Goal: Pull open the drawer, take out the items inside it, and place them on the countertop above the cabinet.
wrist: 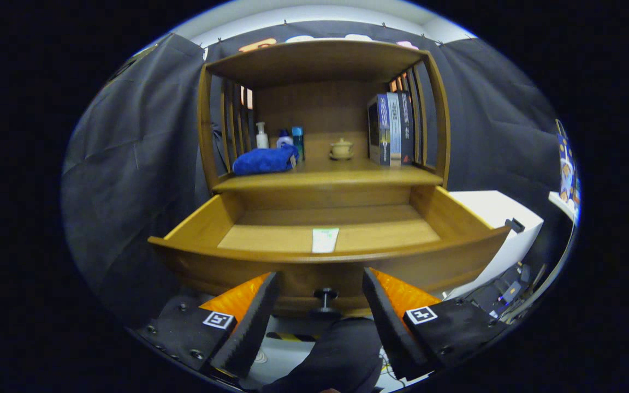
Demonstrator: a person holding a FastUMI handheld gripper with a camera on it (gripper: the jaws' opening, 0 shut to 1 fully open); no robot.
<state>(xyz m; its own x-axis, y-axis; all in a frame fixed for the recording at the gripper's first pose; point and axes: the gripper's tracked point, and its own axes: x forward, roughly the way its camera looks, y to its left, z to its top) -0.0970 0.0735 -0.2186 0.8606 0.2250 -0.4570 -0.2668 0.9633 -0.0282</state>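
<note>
In the gripper view, the hand-held gripper [320, 305] stands wide apart, holding nothing, its fingers [254, 316] flanking the knob [325, 299] on the drawer [325, 256] front just ahead. The drawer is pulled fully open. Inside, straight beyond the fingers, a small pale packet [325, 240] lies flat on the drawer floor, the one item visible there. Farther beyond and above, the tabletop [336, 176] carries a blue pouch [265, 160], bottles [279, 139], a small pot [341, 148] and books [391, 128]. Judged so, the opening is done; the packet is yet to be lifted out and set on the tabletop.
</note>
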